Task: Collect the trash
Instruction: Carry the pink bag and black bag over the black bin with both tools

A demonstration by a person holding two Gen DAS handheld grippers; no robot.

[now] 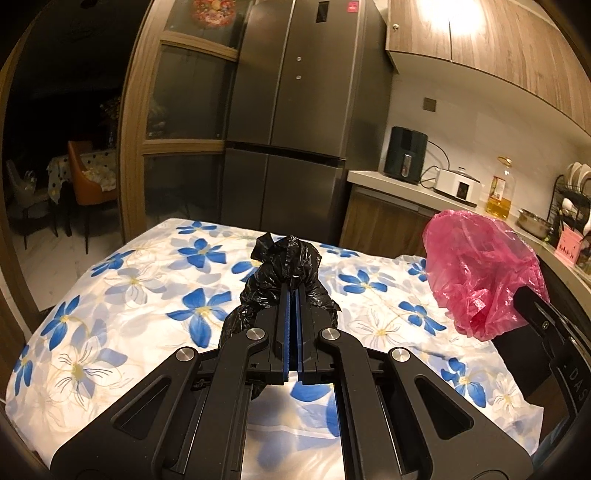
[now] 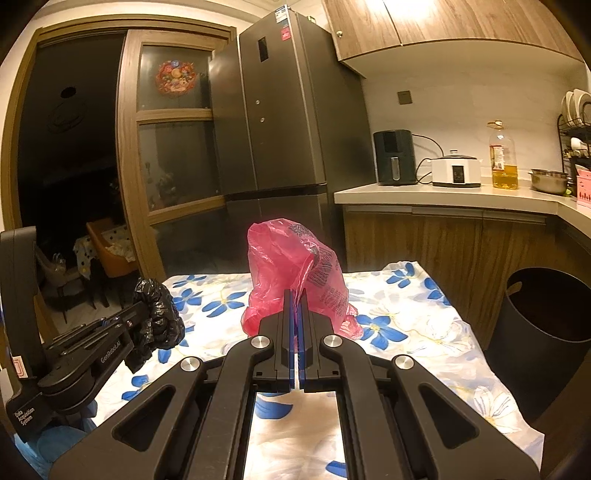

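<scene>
Between your left gripper's (image 1: 293,286) closed fingers sits a crumpled black bag (image 1: 284,273), pinched and lifted above the flowered tablecloth (image 1: 122,295). Off to its right, your right gripper (image 2: 294,295) clamps a pink plastic bag (image 2: 295,269), which bunches up ahead of the fingertips over the same cloth. Further right of that gripper, beside the table's edge, stands a dark bin (image 2: 546,314), open at the top.

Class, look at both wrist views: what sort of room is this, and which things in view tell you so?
Most likely a home kitchen. A tall refrigerator stands by a countertop that carries an air fryer, a cooking-oil bottle and a dish rack, with wooden wall cabinets above.
</scene>
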